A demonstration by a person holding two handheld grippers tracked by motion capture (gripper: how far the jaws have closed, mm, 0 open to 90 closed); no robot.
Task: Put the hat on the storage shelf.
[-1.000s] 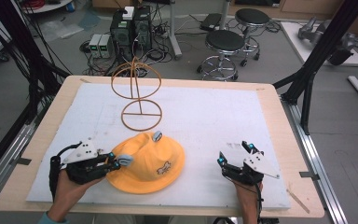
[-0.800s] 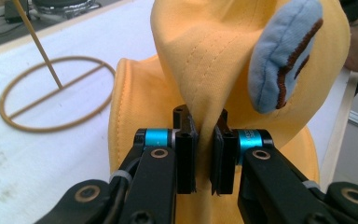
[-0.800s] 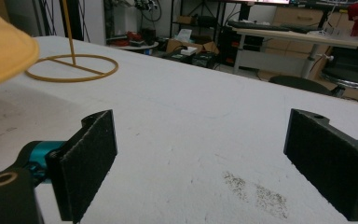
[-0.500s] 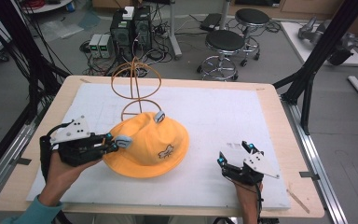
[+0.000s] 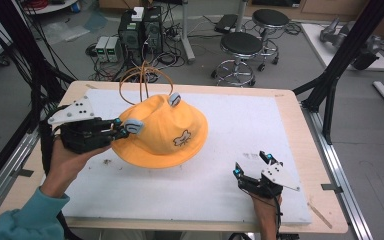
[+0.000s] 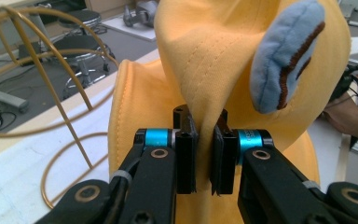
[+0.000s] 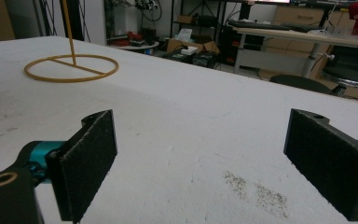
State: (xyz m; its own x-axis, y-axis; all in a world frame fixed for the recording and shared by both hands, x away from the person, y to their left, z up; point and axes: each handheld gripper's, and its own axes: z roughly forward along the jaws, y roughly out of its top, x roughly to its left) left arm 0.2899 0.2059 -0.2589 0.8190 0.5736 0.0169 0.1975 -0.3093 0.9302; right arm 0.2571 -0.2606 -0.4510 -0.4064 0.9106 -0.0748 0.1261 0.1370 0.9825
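Observation:
A yellow bucket hat (image 5: 165, 132) with blue ears and a leaf badge hangs tilted above the white mat, lifted by its brim at the left. My left gripper (image 5: 116, 131) is shut on that brim; in the left gripper view the yellow fabric (image 6: 200, 84) is pinched between the two black pads, with a blue ear (image 6: 284, 56) just above. A yellow wire hat stand (image 5: 142, 80) rises right behind the hat, and its ring base (image 7: 72, 67) lies on the mat. My right gripper (image 5: 252, 165) rests low at the front right, open with nothing between its pads (image 7: 86, 161).
The white mat (image 5: 240, 120) covers a wooden table (image 5: 307, 150). Black frame posts (image 5: 345, 55) stand at the table's back corners. Stools (image 5: 242, 47) and computer boxes (image 5: 137, 30) sit on the floor behind.
My left gripper has risen and moved toward the stand, lifting the hat off the mat by its brim. The right gripper has kept still.

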